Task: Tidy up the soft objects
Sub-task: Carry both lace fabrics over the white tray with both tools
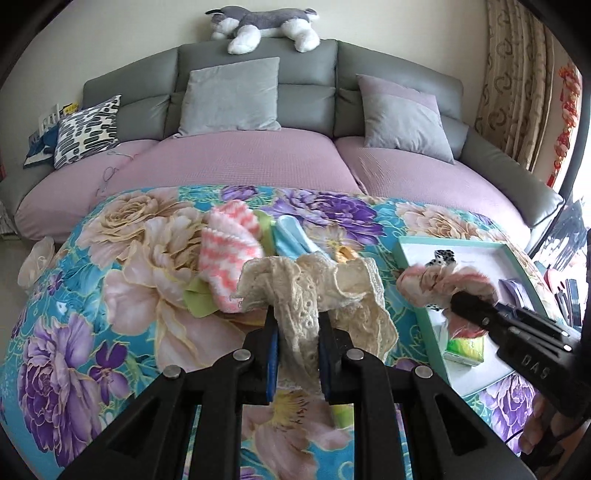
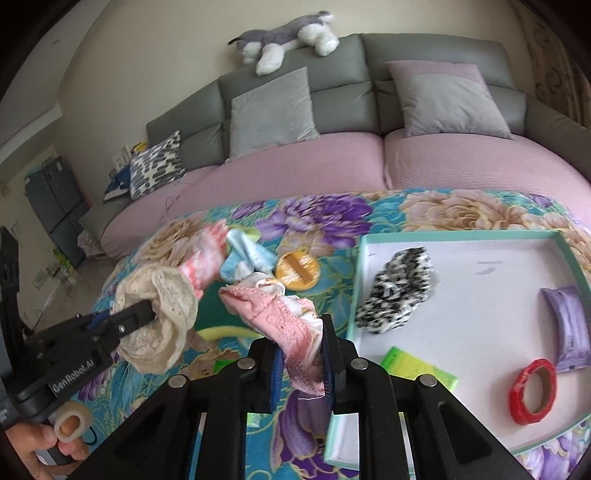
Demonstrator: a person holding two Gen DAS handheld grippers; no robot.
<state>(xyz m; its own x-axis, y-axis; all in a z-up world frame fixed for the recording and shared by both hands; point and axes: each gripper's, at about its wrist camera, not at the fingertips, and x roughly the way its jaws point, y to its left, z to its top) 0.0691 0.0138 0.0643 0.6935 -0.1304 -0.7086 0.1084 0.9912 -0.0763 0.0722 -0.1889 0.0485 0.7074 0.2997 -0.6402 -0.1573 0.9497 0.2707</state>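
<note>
My left gripper (image 1: 297,325) is shut on a cream lace scrunchie (image 1: 314,288) and holds it above the floral cloth; it also shows in the right wrist view (image 2: 162,314). My right gripper (image 2: 301,343) is shut on a pink lace scrunchie (image 2: 277,317), held at the left edge of the teal-rimmed tray (image 2: 364,243); in the left wrist view this scrunchie (image 1: 443,284) hangs over the tray (image 1: 399,254). A black-and-white scrunchie (image 2: 395,291) lies in the tray. A pink-and-white knit piece (image 1: 229,254) and a light blue cloth (image 2: 245,258) lie on the table.
The tray also holds a red tape roll (image 2: 532,391), a purple packet (image 2: 567,332) and a green packet (image 2: 417,369). A round yellow object (image 2: 297,273) lies on the floral cloth (image 1: 92,295). A sofa (image 1: 258,162) with cushions and a plush dog (image 1: 266,26) stands behind.
</note>
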